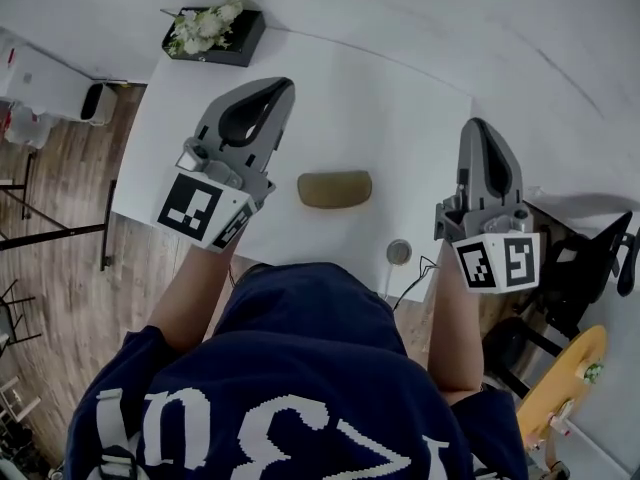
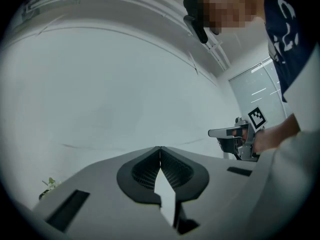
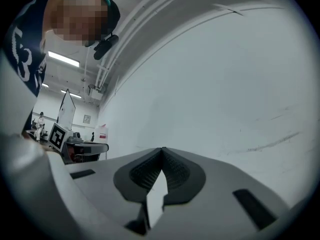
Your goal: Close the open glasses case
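The white table (image 1: 400,138) fills the upper middle of the head view, with a pale wall behind it and wood flooring down the left edge. The person's dark blue shirt (image 1: 300,388) takes up the bottom of that frame, and both forearms reach upward from it.

The left gripper (image 1: 281,86) sits left of centre, held above the table and angled toward the upper right. In its own view the jaws are pressed together at the tips with nothing between them, and they point at bare wall. The right gripper (image 1: 477,125) stands at the right, over the table's right edge. Its jaws are likewise closed tip to tip and empty.

A black planter box (image 1: 240,40) rests at the table's far left corner, in the upper left of the frame, and holds white flowers (image 1: 205,26) with green leaves.

The glasses case (image 1: 334,189), olive-brown and oval, lies at mid-frame between the two grippers and apart from both. Its lid is down, so its inside is hidden.

A small grey round disc (image 1: 399,252) sits near the table's near edge, below and right of the case.
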A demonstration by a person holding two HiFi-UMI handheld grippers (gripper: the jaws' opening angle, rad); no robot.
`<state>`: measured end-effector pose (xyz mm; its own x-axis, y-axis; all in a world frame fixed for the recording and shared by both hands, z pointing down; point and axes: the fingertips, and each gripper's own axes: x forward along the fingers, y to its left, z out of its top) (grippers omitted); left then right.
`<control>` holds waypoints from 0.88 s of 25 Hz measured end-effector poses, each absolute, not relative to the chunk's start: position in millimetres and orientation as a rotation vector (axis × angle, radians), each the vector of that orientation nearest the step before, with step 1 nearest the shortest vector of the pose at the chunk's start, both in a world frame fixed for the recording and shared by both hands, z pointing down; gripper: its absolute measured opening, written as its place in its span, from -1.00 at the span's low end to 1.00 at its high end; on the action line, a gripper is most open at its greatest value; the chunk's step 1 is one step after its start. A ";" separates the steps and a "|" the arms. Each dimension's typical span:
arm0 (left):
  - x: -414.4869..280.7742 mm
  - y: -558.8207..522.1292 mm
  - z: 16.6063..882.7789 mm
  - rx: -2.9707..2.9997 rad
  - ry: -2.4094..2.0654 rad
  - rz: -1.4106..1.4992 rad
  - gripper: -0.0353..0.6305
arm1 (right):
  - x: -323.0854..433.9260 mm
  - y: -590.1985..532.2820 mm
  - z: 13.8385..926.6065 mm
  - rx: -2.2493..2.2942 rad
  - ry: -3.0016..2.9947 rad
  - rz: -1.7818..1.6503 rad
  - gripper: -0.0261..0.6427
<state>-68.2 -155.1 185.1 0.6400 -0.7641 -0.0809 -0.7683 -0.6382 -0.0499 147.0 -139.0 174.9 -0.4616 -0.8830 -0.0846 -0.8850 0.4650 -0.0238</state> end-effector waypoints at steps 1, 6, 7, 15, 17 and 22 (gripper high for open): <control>-71.5 -155.8 180.0 -2.758 1.308 0.093 -0.85 | 147.3 -138.7 172.8 -1.582 2.612 0.033 -0.85; -82.7 -156.7 166.7 -2.721 1.335 0.127 -0.85 | 144.7 -136.6 165.4 -1.588 2.605 0.032 -0.85; -84.4 -156.7 165.5 -2.718 1.340 0.129 -0.85 | 143.5 -136.0 164.3 -1.588 2.606 0.034 -0.85; -93.9 -155.2 162.6 -2.700 1.384 0.151 -0.85 | 142.6 -131.4 162.6 -1.631 2.584 0.021 -0.85; -95.5 -154.1 162.8 -2.700 1.392 0.158 -0.85 | 140.5 -129.7 162.7 -1.621 2.584 0.015 -0.85; -96.3 -152.5 165.1 -2.701 1.403 0.164 -0.85 | 135.5 -125.6 166.0 -1.611 2.607 0.023 -0.85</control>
<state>-96.3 -152.5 165.1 0.5712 -0.8091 -0.1382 -0.8191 -0.5727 -0.0329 135.5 -125.6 166.0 -0.4452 -0.8925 -0.0727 -0.8936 0.4480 -0.0274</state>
